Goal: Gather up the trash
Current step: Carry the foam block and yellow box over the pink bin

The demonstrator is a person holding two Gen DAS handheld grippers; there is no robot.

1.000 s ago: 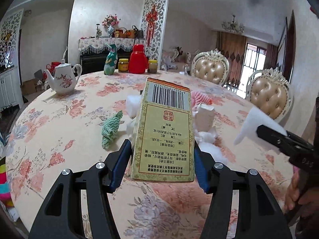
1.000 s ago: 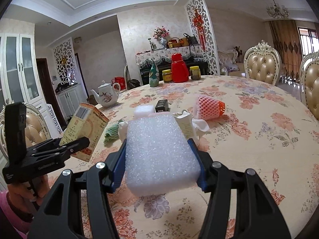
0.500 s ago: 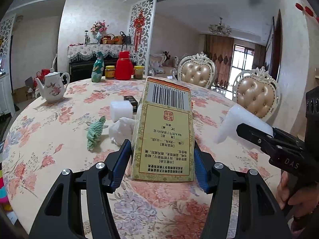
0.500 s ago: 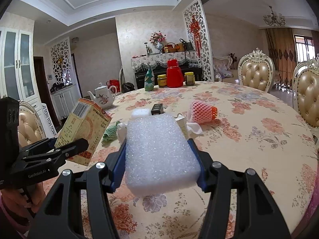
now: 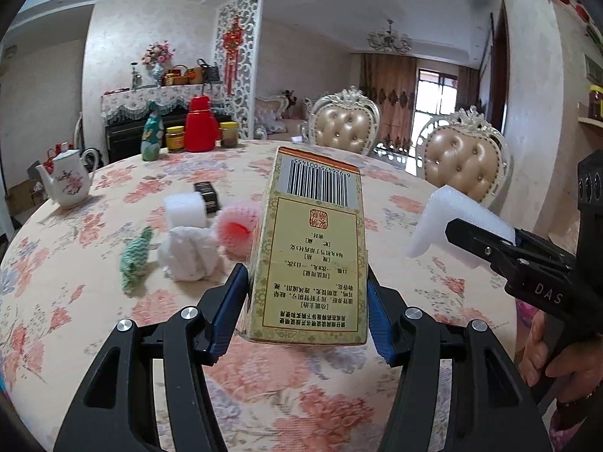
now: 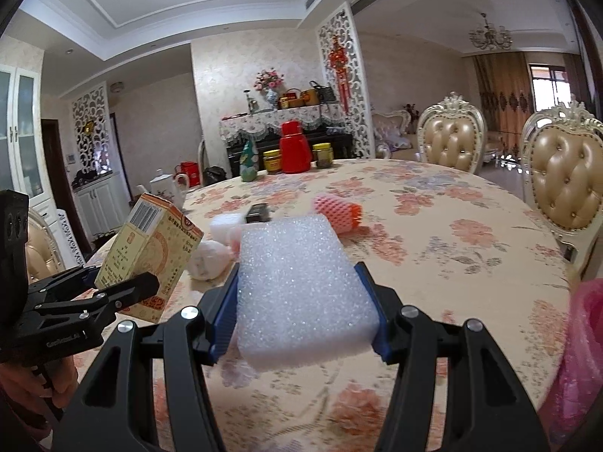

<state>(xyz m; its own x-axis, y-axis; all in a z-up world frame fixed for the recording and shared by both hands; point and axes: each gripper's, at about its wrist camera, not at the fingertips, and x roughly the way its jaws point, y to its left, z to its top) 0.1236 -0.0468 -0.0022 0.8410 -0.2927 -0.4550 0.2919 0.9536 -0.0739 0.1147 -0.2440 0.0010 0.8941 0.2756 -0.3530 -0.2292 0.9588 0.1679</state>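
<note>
My left gripper (image 5: 307, 301) is shut on a yellow cardboard box (image 5: 312, 248) with a barcode, held above the floral table (image 5: 68, 339); the box also shows in the right wrist view (image 6: 147, 256). My right gripper (image 6: 297, 309) is shut on a white foam block (image 6: 301, 286), which also shows in the left wrist view (image 5: 452, 226). On the table lie a white foam cube (image 5: 185, 209), a crumpled white wad (image 5: 190, 254), a pink foam net (image 5: 237, 228), a green net (image 5: 135, 260) and a small black box (image 5: 206, 193).
A white teapot (image 5: 69, 180), a red thermos (image 5: 201, 124), jars and a green bottle (image 5: 152, 135) stand at the table's far side. Two padded chairs (image 5: 463, 162) stand on the right. A pink plastic bag (image 6: 580, 358) hangs at the table's right edge.
Both grippers have pulled back and swung to the right with their loads still held. The pink bag has come into the right wrist view.
</note>
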